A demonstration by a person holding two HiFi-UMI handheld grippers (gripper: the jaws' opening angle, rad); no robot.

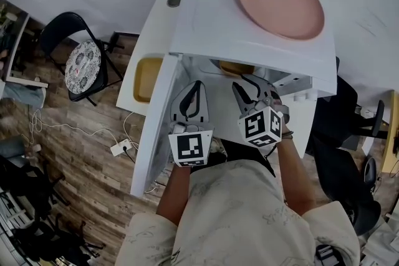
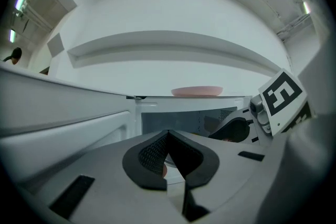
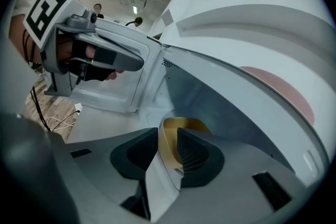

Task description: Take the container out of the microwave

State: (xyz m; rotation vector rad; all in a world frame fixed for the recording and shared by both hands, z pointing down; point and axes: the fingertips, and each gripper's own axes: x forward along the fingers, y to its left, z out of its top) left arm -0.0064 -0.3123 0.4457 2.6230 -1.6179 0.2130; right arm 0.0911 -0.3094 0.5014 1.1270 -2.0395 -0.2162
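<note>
Right gripper (image 3: 168, 136) is clamped on the yellow container (image 3: 185, 124). The container's rim wall runs up between the two jaw pads, one pad inside the rim and one outside. In the head view the container (image 1: 235, 67) sits inside the microwave (image 1: 206, 15) cavity, just under the front edge of the top panel at frame centre, mostly hidden by that panel. The right gripper's tips reach it from below.

Left gripper (image 2: 168, 136): jaw tips meet and nothing is held. It points into the cavity just left of the right gripper, close to it but not touching the container. Both grippers lie side by side in the open doorway, jaws pointing up-frame. Their marker cubes (image 1: 260, 126) face the camera, the right one a little further up-frame.

Both forearms come up from the bottom of the frame, bare below light patterned sleeves. The right one is angled in from the lower right and the left runs nearly straight up.

Microwave door (image 1: 153, 128) is swung open to the left, running diagonally down-left. A pink plate (image 1: 279, 2) rests on the microwave's top, upper right. The microwave stands on a white tabletop (image 1: 156, 22), and a flat yellow item (image 1: 144, 78) lies on it just left of the door hinge. A black chair with a patterned cushion (image 1: 82, 66) is at the left on the wood floor (image 1: 75, 152).
</note>
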